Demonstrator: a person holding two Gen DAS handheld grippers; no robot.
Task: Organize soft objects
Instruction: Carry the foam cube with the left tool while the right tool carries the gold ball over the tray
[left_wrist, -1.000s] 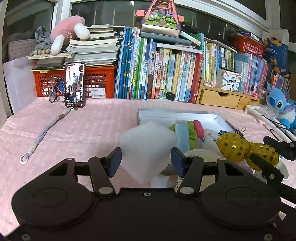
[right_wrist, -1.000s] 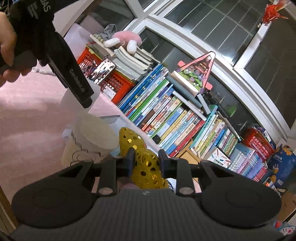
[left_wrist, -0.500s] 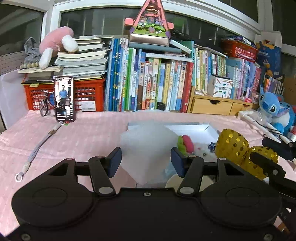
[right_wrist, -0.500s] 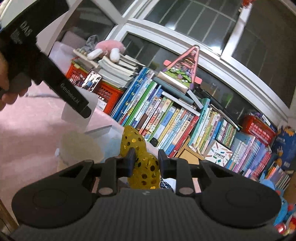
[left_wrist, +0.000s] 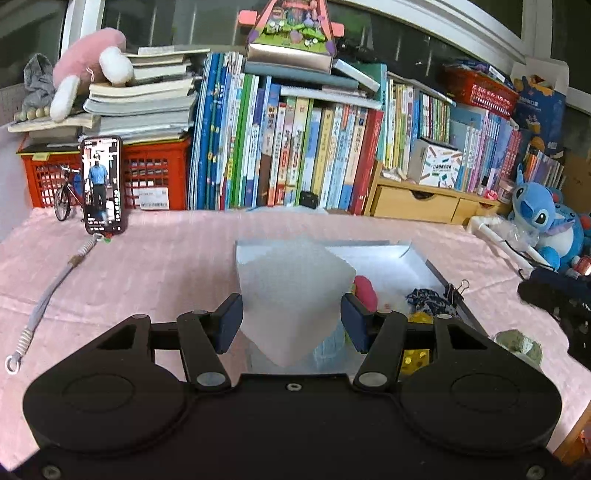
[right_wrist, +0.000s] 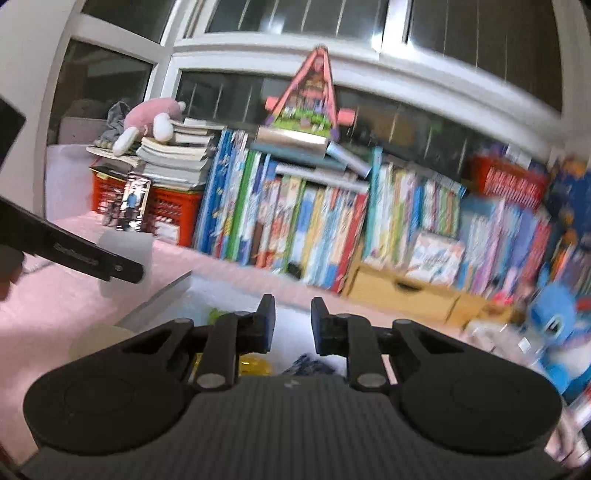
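Several soft items already lie in the shallow white box (left_wrist: 413, 254) on the pink tablecloth (left_wrist: 166, 258): a pink and green plush piece (left_wrist: 364, 291), a dark blue patterned scrap (left_wrist: 424, 297) and the gold-spotted yellow toy (left_wrist: 415, 356) at the near edge; by my reading the sorting is well under way but not finished; the left gripper (left_wrist: 291, 319) pinches a white foam block (left_wrist: 291, 291) between its pads, raised above the box's near corner and not yet set down; the right gripper (right_wrist: 293, 325) hangs over the box with nothing between its pads, its jaws closing on a narrow gap; a greenish lump (left_wrist: 519, 343) sits on the cloth outside the box, too blurred to name, and may be left to gather; the blue plush (left_wrist: 539, 221) at the far right stands well apart
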